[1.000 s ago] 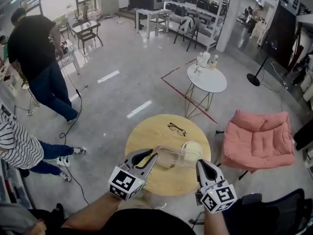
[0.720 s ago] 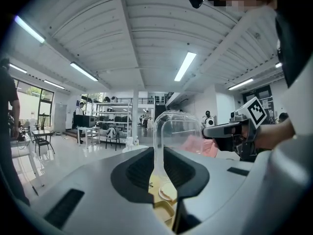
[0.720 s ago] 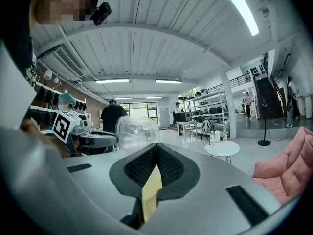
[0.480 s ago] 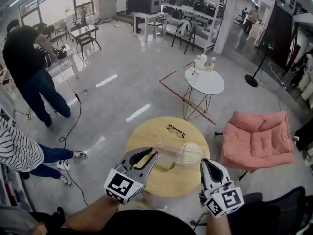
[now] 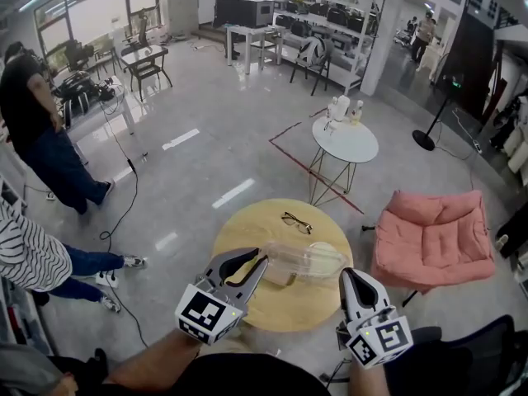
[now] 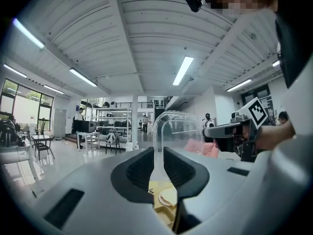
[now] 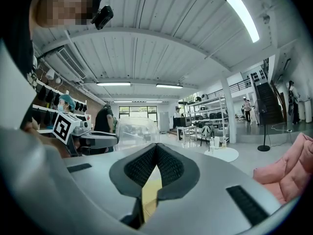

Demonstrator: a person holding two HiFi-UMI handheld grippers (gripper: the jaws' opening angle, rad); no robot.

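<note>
gripped by 1 thin rim in the clamped left gripper (image 5: pixel 262 264) above the round wooden table's (image 5: pixel 244 231) right edge, the clear plastic dome (image 5: pixel 308 260) could be levered loose and dropped, the right gripper (image 5: pixel 346 275) being closed empty.

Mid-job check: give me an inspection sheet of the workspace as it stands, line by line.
Surface: round wooden table, light top.
Job's things: clear cover held on its side above the table; cream plate on the table below it.
Clutter: glasses lying on the table, apart from the cover.
Grippers: left gripper shut on the cover's rim; right gripper shut, empty, beside the cover.
Cables: black cable on the floor at left, away from the table.
Surroundings: pink armchair; white side table with bottles; people at left.
</note>
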